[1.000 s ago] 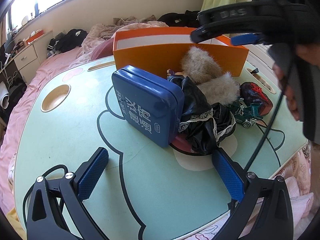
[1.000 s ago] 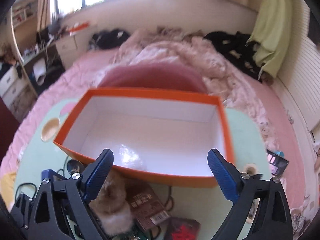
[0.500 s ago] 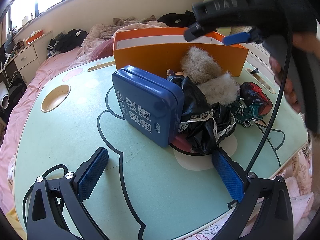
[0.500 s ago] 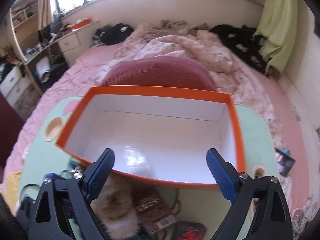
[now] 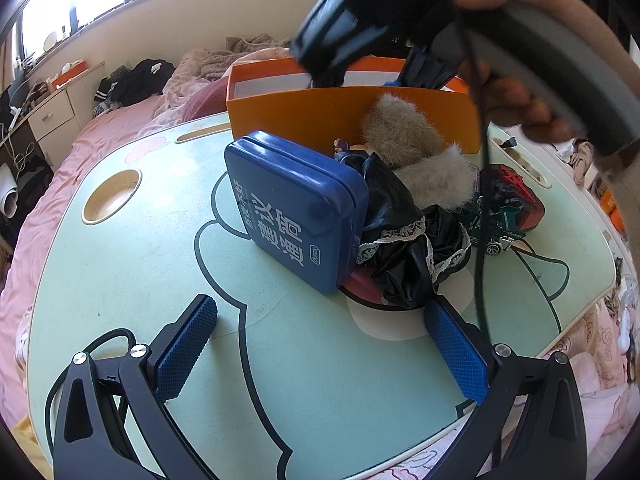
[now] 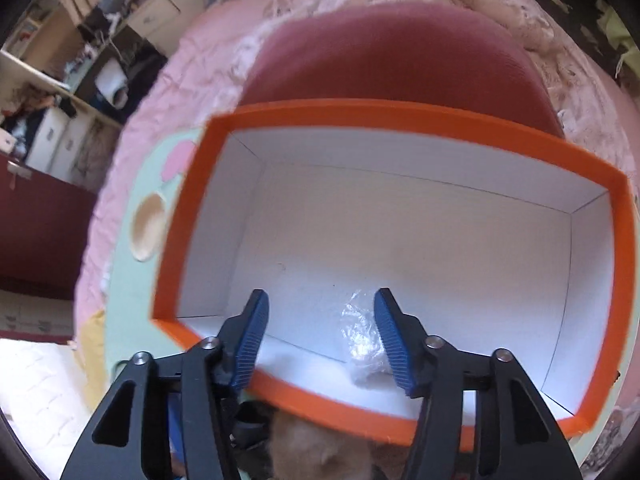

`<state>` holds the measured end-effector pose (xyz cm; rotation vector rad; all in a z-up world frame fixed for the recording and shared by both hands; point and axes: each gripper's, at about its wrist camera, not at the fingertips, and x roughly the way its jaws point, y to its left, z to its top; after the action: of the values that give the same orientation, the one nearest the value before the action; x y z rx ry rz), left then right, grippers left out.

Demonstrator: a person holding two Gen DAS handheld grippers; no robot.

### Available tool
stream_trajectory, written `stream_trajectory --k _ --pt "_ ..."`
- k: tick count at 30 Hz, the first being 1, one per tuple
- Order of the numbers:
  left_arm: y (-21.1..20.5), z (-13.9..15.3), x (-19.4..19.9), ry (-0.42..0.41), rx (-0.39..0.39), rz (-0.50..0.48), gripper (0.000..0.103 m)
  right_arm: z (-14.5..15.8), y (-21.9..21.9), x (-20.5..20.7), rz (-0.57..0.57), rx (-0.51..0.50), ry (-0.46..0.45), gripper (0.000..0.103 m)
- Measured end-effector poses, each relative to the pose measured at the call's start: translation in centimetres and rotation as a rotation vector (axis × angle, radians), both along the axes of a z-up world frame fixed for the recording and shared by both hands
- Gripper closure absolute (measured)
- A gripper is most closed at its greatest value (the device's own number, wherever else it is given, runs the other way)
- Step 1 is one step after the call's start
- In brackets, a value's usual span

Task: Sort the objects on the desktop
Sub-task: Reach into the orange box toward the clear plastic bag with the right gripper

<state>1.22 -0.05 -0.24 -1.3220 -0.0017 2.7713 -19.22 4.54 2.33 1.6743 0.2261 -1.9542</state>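
The left gripper [image 5: 320,344] hangs low over the pale green cartoon-printed table [image 5: 120,272], its blue ribbed pads spread wide apart and holding nothing, pointed at the blue rectangular tin with white lettering [image 5: 296,208] that leans against a pile of black lace-trimmed cloth [image 5: 404,240], a beige furry plush toy [image 5: 416,152], a green toy car [image 5: 496,224] and a red pouch [image 5: 516,188]. The right gripper [image 6: 320,336], gripped in the person's right hand [image 5: 516,108], tilts steeply down over the near wall of the orange cardboard box with a white inside [image 6: 400,116], its tips inside the box. A crumpled clear plastic wrapper [image 6: 360,336] lies on the box floor between the pads, near the right one; whether they touch it cannot be told. Compared with half a second ago, the right gripper has dropped toward the box and its jaws have narrowed from wide open to a partial gap, while the left gripper and the pile are unchanged.
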Motion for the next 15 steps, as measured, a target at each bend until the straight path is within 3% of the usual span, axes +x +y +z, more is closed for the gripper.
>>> stream_trajectory --k 4,6,10,15 --pt "0.0 0.1 0.1 0.000 0.002 0.000 0.000 0.2 0.2 0.3 0.004 -0.033 0.016 0.074" --pt "0.0 0.1 0.1 0.001 0.001 0.001 0.000 0.4 0.7 0.1 -0.006 -0.035 0.011 0.100" --pt "0.0 0.2 0.1 0.001 0.001 0.001 0.000 2.4 3.5 -0.2 -0.062 -0.162 0.031 0.101" --pt "0.0 0.1 0.1 0.001 0.001 0.001 0.000 6.0 6.1 1.2 -0.070 -0.251 0.112 0.101"
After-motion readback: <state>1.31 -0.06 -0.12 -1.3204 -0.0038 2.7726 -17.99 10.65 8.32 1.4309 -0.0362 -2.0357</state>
